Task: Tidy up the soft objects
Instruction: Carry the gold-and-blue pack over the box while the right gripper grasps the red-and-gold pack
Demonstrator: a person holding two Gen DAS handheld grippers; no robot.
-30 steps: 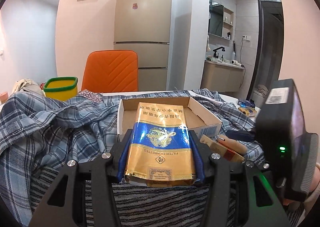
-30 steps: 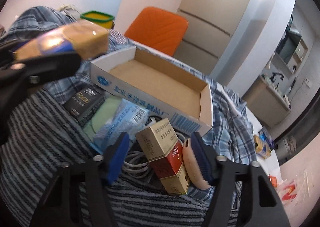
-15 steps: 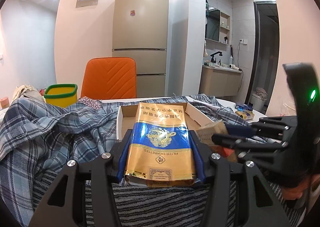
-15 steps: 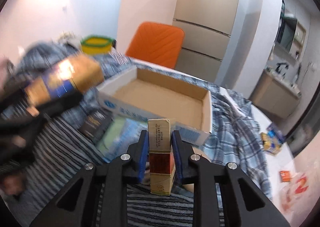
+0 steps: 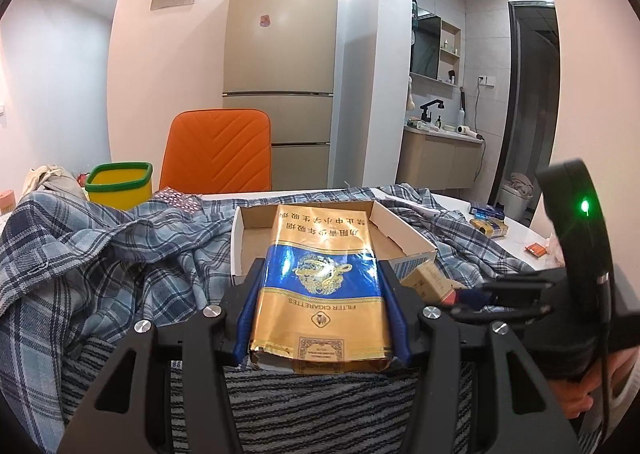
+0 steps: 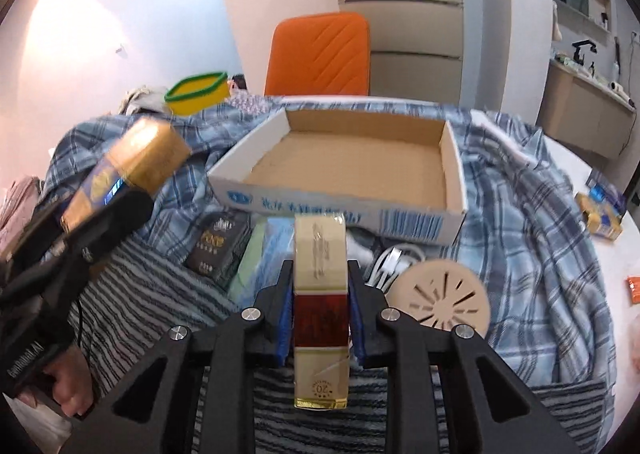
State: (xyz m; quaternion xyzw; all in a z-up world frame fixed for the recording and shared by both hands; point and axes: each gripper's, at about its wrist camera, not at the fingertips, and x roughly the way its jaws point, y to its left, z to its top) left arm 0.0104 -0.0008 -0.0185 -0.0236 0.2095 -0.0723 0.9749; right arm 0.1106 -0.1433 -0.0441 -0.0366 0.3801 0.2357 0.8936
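My left gripper [image 5: 320, 278] is shut on a large gold and blue cigarette carton [image 5: 320, 286], held level above the striped cloth, in front of the open cardboard box [image 5: 404, 242]. My right gripper [image 6: 320, 278] is shut on a slim gold and red cigarette pack [image 6: 320, 294], held just in front of the cardboard box [image 6: 340, 210], whose inside shows bare. The left gripper with its carton [image 6: 120, 170] shows at the left of the right wrist view. The right gripper and its pack [image 5: 432, 282] show at the right of the left wrist view.
A blue plaid shirt [image 5: 100, 254] and a striped cloth [image 6: 140, 294] cover the table. A black pack [image 6: 216, 246], a green and blue packet [image 6: 256, 254], white cable [image 6: 392, 258] and round beige disc [image 6: 444, 298] lie before the box. Orange chair [image 5: 216, 150], yellow bin [image 5: 120, 186] behind.
My right gripper closed on the gold and red pack, lifted it off the cloth and turned to face the box. The left gripper has kept hold of the carton.
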